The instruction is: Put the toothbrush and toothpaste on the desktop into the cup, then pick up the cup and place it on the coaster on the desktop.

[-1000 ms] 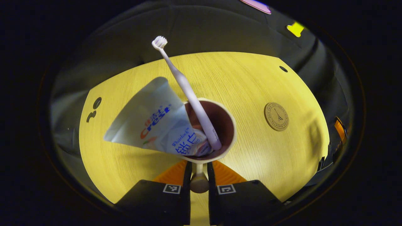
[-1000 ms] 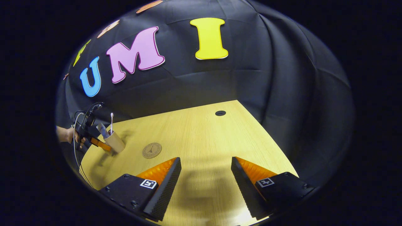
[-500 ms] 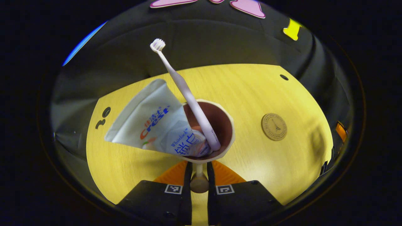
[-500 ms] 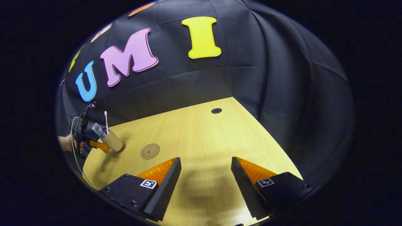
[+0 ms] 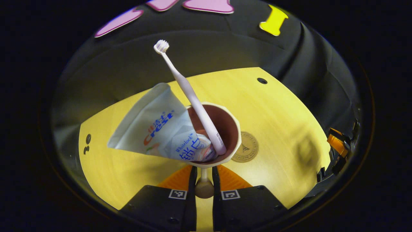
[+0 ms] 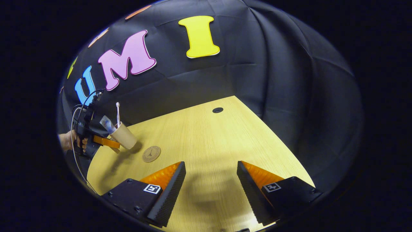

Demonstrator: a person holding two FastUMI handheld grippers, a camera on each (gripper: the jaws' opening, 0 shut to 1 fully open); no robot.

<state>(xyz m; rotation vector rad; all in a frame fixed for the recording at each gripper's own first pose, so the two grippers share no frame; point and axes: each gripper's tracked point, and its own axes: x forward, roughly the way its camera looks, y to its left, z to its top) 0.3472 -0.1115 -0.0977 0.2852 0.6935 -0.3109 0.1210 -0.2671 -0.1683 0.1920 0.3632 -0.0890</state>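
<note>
We have the left gripper (image 5: 203, 175) pinched on the cup (image 5: 229, 129), toothpaste (image 5: 154, 129) and toothbrush (image 5: 190, 93) inside, now carried almost over the coaster (image 5: 246, 151); lowering comes next. Our right gripper (image 6: 210, 187) hangs spread.

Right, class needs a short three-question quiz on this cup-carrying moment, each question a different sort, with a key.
1. True or false: the cup already sits on the coaster.
2. What does the left gripper pinch? A) the cup's rim B) the toothbrush C) the coaster
3. Fill in: the right gripper is ____ and holds nothing.

Key
1. False: in the right gripper view the cup hangs tilted above the table, short of the coaster.
2. A. The toothbrush and toothpaste stand inside the cup.
3. Open.
</note>
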